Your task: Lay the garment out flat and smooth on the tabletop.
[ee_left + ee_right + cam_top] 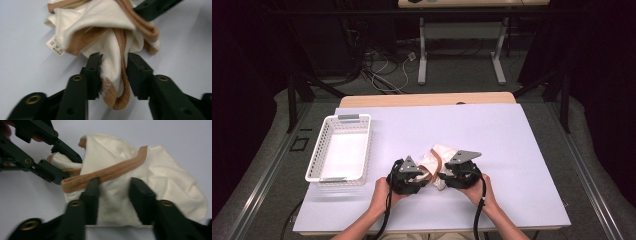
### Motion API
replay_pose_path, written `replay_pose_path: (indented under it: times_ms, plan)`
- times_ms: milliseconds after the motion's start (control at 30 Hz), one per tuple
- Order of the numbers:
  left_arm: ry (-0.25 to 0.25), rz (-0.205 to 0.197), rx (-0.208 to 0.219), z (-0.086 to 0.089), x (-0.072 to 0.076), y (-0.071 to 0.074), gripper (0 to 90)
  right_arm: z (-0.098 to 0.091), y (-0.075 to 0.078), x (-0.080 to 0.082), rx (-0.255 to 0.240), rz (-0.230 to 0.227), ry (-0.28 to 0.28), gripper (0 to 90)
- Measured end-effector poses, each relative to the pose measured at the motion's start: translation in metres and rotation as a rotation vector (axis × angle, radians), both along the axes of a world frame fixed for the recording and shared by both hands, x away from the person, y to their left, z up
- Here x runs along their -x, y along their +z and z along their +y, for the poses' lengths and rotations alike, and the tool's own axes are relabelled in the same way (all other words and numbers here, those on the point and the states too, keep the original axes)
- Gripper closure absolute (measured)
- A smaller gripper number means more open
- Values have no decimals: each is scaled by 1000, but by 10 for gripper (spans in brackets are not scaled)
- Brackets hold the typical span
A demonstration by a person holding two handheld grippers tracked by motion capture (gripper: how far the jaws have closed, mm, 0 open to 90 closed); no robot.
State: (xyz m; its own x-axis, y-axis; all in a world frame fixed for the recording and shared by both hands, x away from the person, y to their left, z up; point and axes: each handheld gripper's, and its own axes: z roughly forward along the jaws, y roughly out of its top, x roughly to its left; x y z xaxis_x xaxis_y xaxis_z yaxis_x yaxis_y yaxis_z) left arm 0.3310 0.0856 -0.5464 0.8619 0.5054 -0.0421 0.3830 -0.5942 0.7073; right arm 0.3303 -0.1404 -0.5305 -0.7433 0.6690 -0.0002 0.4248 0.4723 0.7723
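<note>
High view: white slatted basket [340, 148] near the left edge of the table [512, 140], nothing in it, grey handles at both short ends. Crumpled cream garment with tan trim [438, 159] lying toward the near edge, a little right of the middle, well apart from the basket. Left gripper [424, 176] and right gripper [441, 177] meeting at the near side of the cloth, each held in a hand, each topped by a grey three-cornered plate. Jaw tips hidden here by the gripper bodies and folds of fabric. Far edge of the table showing bare wood beyond the white sheet.

Left gripper view: jaws parted to a narrow gap, a fold of the garment [105, 37] with its tan band hanging between them; left pad touching the fabric, right pad just clear of it, so no firm pinch. Small white care label [56, 46] sticking out at the cloth's left side, printed with symbols too small to read. Top of the garment cut off by the frame.

Right gripper view: jaws likewise narrowly parted, straddling the garment's [160, 180] lower edge below the tan band, cloth between them without a clear squeeze. Other gripper's [62, 167] black jaws at upper left, around a fold. Lower picture blurred.
</note>
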Motion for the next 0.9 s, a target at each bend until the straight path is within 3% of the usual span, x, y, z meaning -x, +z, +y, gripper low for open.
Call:
replay_pose_path:
  times_ms: [100,167,567,900]
  plan:
    - [-10,-1,-24,-3,1,-5,788,-2,-6,-2,15,7,-5,839]
    - [-14,6,-28,-3,1,-7,823,-6,-7,-3,9,9,-19,884]
    - [51,-12,40,13,-5,5,843,-36,9,-4,-13,-51,-94,899]
    - [77,-16,30,23,-5,11,843,-53,10,-8,7,-75,-160,900]
